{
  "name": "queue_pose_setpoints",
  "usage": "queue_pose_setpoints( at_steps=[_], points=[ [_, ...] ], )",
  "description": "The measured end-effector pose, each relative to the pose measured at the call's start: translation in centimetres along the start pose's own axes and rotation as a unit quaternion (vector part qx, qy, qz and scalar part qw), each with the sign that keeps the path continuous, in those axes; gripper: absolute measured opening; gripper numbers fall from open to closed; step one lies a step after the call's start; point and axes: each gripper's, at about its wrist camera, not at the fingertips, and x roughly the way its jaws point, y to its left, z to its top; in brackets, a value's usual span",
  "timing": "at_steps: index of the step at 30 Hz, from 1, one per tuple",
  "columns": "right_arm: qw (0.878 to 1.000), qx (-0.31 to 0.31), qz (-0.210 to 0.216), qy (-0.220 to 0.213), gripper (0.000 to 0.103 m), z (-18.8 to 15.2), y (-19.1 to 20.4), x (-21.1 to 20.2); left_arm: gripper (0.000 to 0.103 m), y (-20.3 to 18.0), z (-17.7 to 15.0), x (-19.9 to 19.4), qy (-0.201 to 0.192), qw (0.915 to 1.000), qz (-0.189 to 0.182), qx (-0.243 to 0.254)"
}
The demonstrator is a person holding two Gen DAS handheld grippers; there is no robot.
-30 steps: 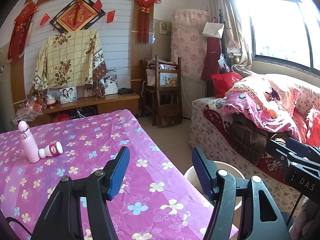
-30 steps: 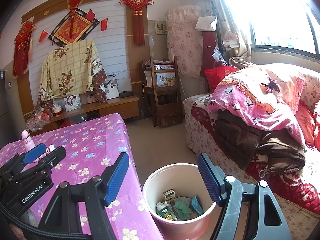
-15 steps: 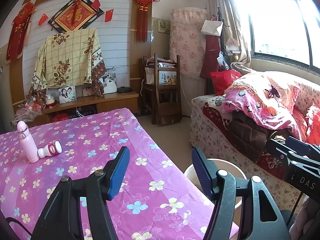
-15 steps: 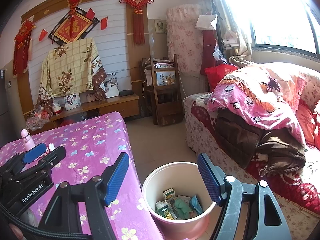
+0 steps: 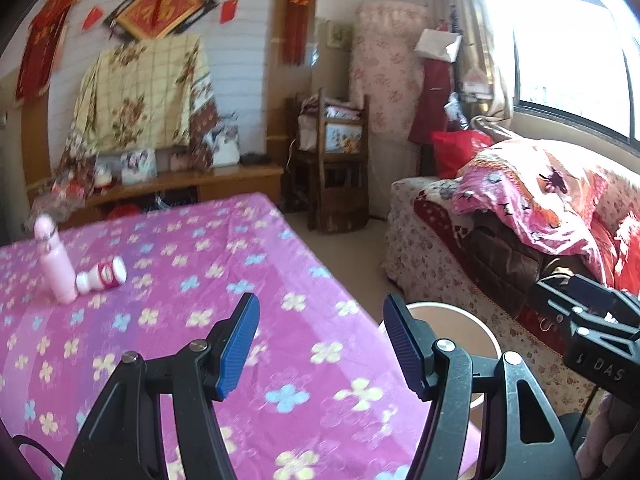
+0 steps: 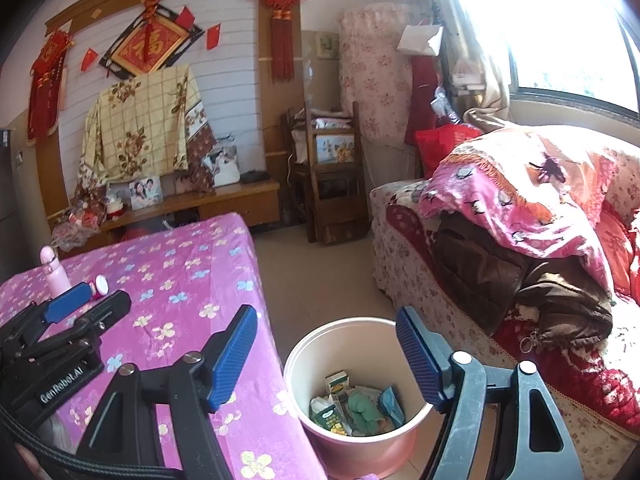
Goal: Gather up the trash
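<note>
Shifted a little rightward and blurred since the frame half a second ago in the left wrist view, with more of the bin's rim now showing; barely changed in the right wrist view; no object displaced on the table [image 5: 192, 240] between frames.

Left gripper [image 5: 320, 344]: spread wide, nothing between the blue pads, poised above the near edge of the floral purple cloth; right gripper [image 6: 326, 354]: likewise spread and empty, held over the floor beside the table, directly above the pink bin [image 6: 356, 396].

Inside the bin: a heap of wrappers and cartons [image 6: 354, 402], green and white packaging, so judged well along, with several pieces already collected.

Left on the table, far corner: a small white-and-red bottle [image 5: 102, 276] lying on its side, touching or just beside an upright pink flask [image 5: 54, 264]; the toppled bottle judged the likely remaining piece of trash; the flask probably not trash, though impossible to say for sure.

Elsewhere on the cloth: nothing loose visible in either view.

Remaining, as a judgement: reach across to the far corner with the left gripper, pinch the fallen bottle without knocking the flask, carry it to the bin.
</note>
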Motion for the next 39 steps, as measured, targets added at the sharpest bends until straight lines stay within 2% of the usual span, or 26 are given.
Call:
queue_pose_setpoints(
  at_steps=[3,7,9,10,12,17,25,39],
  points=[
    [0.999,-0.02,0.026,0.035,0.079,-0.3,2.0,2.2,0.065,3.5,-0.9,0.3,0.025,0.9992,0.024,-0.02],
    [0.99,-0.054,0.083,0.101,0.079,-1.4,6.7,7.2,0.065,9.2,-2.4,0.4,0.057,0.9946,0.074,-0.045],
    [0.984,-0.068,0.106,0.129,0.079,-2.2,9.3,9.9,0.065,12.4,-3.3,0.3,0.067,0.99,0.111,-0.057],
    [0.979,-0.073,0.122,0.145,0.079,-2.7,10.9,11.7,0.065,14.3,-3.8,0.2,0.072,0.9855,0.142,-0.06],
    [0.973,-0.077,0.137,0.169,0.079,-3.4,13.2,14.1,0.065,17.0,-4.4,0.0,0.08,0.9794,0.172,-0.069],
    [0.969,-0.082,0.15,0.177,0.079,-4.2,17.2,17.1,0.065,22.1,-5.4,-1.1,0.08,0.9663,0.229,-0.087],
    [0.97,-0.105,0.148,0.16,0.079,-4.4,19.7,16.8,0.065,25.8,-6.5,-1.4,0.085,0.958,0.25,-0.112],
    [0.969,-0.107,0.116,0.19,0.079,-5.5,19.6,19.9,0.065,27.5,-7.7,-1.0,0.096,0.9538,0.255,-0.126]
  ],
)
